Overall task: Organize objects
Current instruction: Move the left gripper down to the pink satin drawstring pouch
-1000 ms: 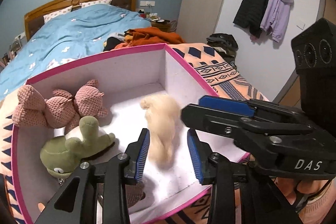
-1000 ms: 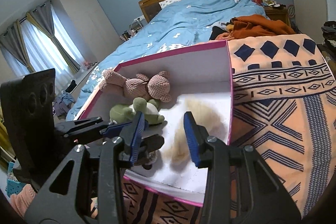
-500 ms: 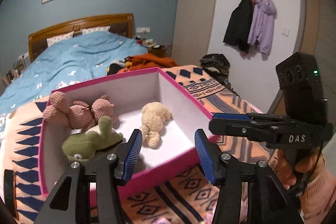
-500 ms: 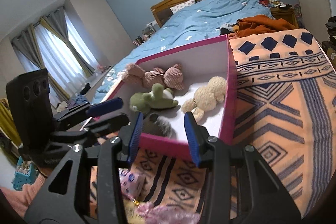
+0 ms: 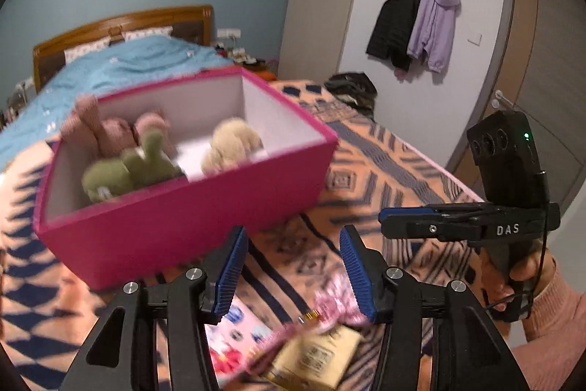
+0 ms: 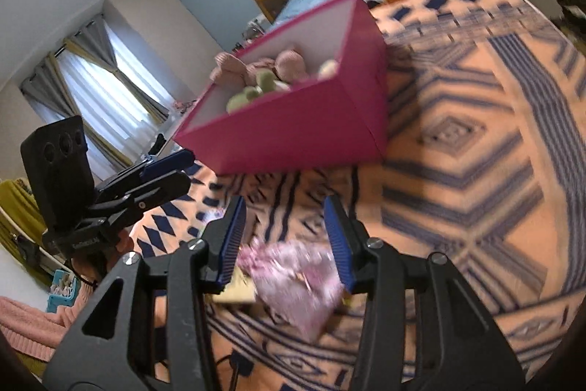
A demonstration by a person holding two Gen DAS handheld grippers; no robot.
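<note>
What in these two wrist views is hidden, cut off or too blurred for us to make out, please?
- Left wrist view: the packets on the blanket are motion-blurred and partly behind the left gripper; their print is unreadable.
- Right wrist view: the pink packet is blurred; the yellowish item beside it is mostly hidden by a finger.
- Right wrist view: the cream toy barely shows above the pink box wall.
- Both views: the toys' details are smeared.

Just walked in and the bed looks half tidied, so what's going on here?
A person is sorting things on the patterned blanket with a gripper in each hand. Three plush toys, pink, green and cream, already lie in the pink box. The left gripper and right gripper, its jaws opening, both hold nothing and point at small packets near the blanket's edge, in front of the box.
</note>
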